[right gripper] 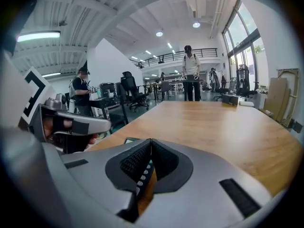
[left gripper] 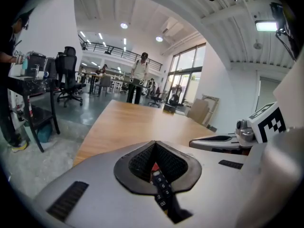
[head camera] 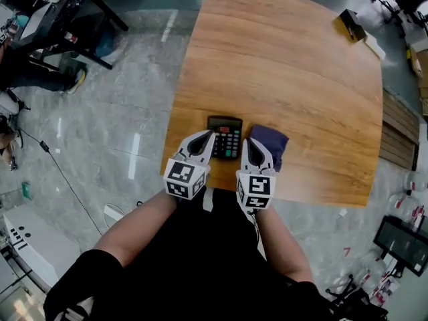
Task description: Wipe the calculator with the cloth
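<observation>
Left gripper (head camera: 208,135): clenched, jaws pressed together with nothing pinched between them. From my seat its tip sits at the calculator's left edge. I can't tell whether it touches it.

Right gripper (head camera: 253,140): also squeezed tight and empty. Its tip is in the gap between the calculator and the cloth, overlapping the cloth's left edge in the head view. Can't call contact there either.

Calculator (head camera: 225,138): dark, lying flat near the table's near edge, between the two gripper tips. Screen end points away from me, rows of keys toward me. In both gripper views I can see a strip of its keys through the slot below the closed jaws.

Cloth (head camera: 272,146): dark purple-blue, crumpled, just right of the calculator, near it but with the right gripper's tip in front of the gap. Nobody's holding it.

Table (head camera: 287,72): light wood, mostly bare.

Box (head camera: 351,25): small and dark, at the far right corner, well apart from everything else.

Arms: both forearms come in from the bottom of the head view, with the grippers side by side and angled slightly inward.

Background: people and office chairs beyond the table's far end, in the gripper views.
</observation>
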Demonstrator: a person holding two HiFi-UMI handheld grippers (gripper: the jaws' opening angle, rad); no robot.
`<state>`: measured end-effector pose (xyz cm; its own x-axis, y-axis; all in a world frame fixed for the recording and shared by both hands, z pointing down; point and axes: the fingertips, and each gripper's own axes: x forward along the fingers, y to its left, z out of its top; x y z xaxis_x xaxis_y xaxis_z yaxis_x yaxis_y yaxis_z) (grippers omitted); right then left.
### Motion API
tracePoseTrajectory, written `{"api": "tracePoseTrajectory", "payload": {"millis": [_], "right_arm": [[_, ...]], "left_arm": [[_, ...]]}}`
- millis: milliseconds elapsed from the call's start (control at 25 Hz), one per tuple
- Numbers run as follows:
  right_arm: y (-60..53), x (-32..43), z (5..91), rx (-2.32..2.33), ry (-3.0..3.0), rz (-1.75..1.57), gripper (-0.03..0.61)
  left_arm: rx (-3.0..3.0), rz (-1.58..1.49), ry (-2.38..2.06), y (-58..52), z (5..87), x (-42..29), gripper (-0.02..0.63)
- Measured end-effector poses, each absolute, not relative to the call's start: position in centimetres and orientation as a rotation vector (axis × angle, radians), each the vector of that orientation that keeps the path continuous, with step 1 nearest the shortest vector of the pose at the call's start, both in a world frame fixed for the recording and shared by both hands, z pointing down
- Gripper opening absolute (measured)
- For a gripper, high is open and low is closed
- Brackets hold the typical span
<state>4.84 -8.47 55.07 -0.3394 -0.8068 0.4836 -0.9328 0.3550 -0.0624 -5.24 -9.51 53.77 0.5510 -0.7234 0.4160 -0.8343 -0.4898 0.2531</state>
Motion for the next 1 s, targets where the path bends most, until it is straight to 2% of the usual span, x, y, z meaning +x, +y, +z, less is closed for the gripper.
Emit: {"api": "tracePoseTrajectory", "payload": {"millis": [480,640,1000], "right_arm": [[-7.5,3.2,63.1,1.423,-2.120,0.608,0.015],[-7.2,3.4,64.7,1.403,-2.094,0.626,0.015],[-7.5,3.5,65.4,1.400,-2.055,0.662,0.015]], "left_arm": [[2.254,0.483,-1.138,-8.5,61.5,-6.6,0.009],[2.216,0.498,-1.069,-7.7,63.2,-6.7,0.090],[2.154,0.443,-0.984,-7.7,63.7,-7.0,0.158]]}}
